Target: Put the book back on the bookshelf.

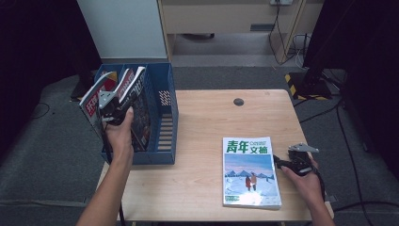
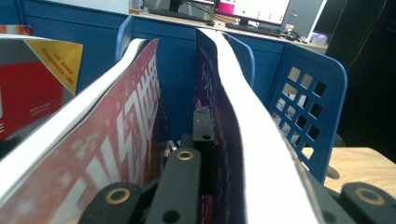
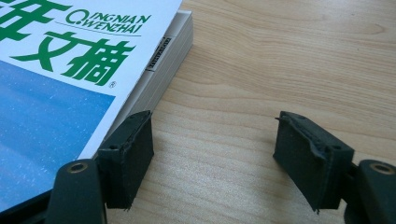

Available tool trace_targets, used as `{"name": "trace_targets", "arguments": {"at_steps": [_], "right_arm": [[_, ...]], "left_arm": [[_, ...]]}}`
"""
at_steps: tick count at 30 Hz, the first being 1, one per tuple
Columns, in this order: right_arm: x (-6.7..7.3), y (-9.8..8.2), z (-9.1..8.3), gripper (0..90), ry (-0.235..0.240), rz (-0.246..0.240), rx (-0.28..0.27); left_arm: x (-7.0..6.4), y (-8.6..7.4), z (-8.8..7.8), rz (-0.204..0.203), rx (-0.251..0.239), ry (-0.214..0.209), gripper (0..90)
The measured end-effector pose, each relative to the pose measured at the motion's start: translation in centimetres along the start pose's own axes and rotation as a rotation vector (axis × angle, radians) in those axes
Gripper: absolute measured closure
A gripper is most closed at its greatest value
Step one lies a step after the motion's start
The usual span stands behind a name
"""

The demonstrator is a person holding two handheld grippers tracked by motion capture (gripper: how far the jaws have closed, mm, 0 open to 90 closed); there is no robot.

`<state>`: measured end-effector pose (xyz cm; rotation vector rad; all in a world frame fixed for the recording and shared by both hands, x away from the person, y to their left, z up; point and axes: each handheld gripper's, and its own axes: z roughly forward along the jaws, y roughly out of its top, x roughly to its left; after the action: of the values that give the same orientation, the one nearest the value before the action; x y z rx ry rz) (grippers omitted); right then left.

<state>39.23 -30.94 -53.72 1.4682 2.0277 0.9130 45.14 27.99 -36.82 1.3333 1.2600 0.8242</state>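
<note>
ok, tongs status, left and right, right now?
Left tongs: shut on a magazine in the blue rack.
Right tongs: open, beside the green-titled magazine, holding nothing.

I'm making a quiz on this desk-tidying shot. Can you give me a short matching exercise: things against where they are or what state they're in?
Things:
1. green-titled magazine
2. dark-covered magazine
3. blue file rack
4. right gripper

Places or states:
A. clamped by the left gripper
B. stands at the table's left edge
C. lies flat on the table
D. jaws apart

Pairs: 1-C, 2-A, 3-B, 4-D
</note>
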Motion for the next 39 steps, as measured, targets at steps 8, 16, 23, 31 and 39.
{"name": "trace_targets", "arguments": {"at_steps": [8, 16, 23, 31, 39], "right_arm": [[0.0, 0.0, 0.0, 28.1, 0.001, 0.0, 0.0], [0.0, 0.0, 0.0, 28.1, 0.002, -0.001, 0.0], [0.0, 0.0, 0.0, 28.1, 0.002, -0.002, 0.0], [0.0, 0.0, 0.0, 28.1, 0.002, -0.002, 0.0], [0.0, 0.0, 0.0, 28.1, 0.002, -0.001, 0.0]], "left_arm": [[0.0, -0.2, 0.7, -0.019, -0.012, 0.018, 81.6], [0.2, -0.4, 1.1, -0.028, -0.012, 0.028, 81.5], [0.6, -0.6, 1.3, -0.035, -0.004, 0.026, 80.9], [0.5, -0.8, 1.2, -0.022, -0.002, 0.026, 79.7], [-0.2, -0.4, 0.3, 0.064, 0.016, 0.023, 73.3]]}}
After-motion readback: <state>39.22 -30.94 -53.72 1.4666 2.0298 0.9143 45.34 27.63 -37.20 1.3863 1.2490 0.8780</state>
